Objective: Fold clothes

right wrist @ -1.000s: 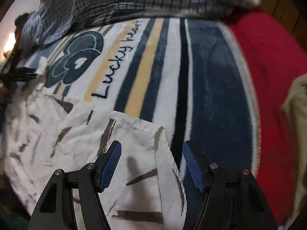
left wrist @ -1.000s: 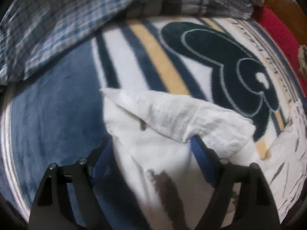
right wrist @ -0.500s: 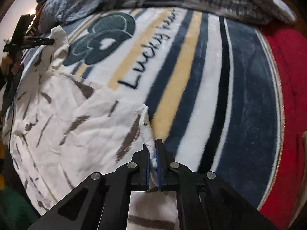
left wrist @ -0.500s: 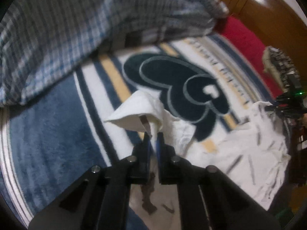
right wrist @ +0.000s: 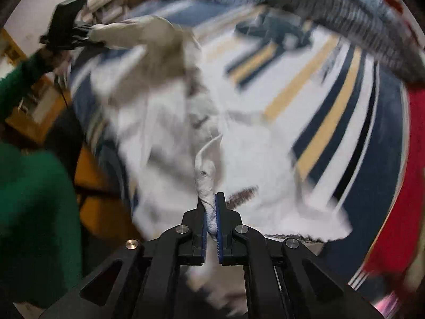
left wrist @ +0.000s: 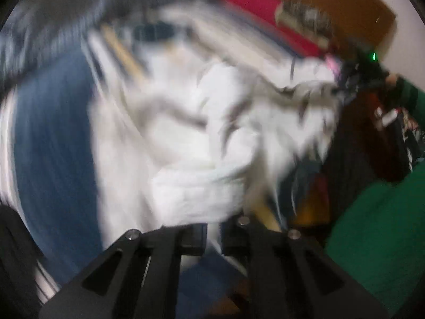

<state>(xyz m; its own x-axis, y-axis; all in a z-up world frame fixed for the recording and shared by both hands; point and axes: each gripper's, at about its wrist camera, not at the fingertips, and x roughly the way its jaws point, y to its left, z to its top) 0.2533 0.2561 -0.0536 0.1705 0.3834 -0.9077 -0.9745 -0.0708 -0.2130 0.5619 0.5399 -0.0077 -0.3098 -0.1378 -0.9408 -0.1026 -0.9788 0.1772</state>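
Between the blue pads of the right gripper [right wrist: 211, 214] a twisted edge of the white cotton garment with dark brush-stroke marks [right wrist: 170, 122] is pinched, the fingers closed tight on the cloth. The left gripper [left wrist: 213, 239] is likewise closed on a bunched white fold of the same garment; its view is heavily blurred, yet cloth is seen running straight into the narrow gap between its fingers. From the right wrist view the left gripper is also seen at the far left, with a drawn-out corner of the garment held in it.

The garment is lifted partly off the bed and stretched between the two grips, its middle sagging over the plush blanket striped in navy, white and yellow [right wrist: 332, 122], near the blanket's front edge.

The cloth is judged light, soft and limp, not fragile; it is expected to droop and twist wherever it is not held, so corners or hems are the best places to be taken.

Open blanket is left toward the far side, though it is bounded there by a rumpled blue-and-grey checked cloth [right wrist: 358, 10] and on the right by a red cover [right wrist: 406, 180]. A green sleeve [right wrist: 34, 212] is close at the near left.
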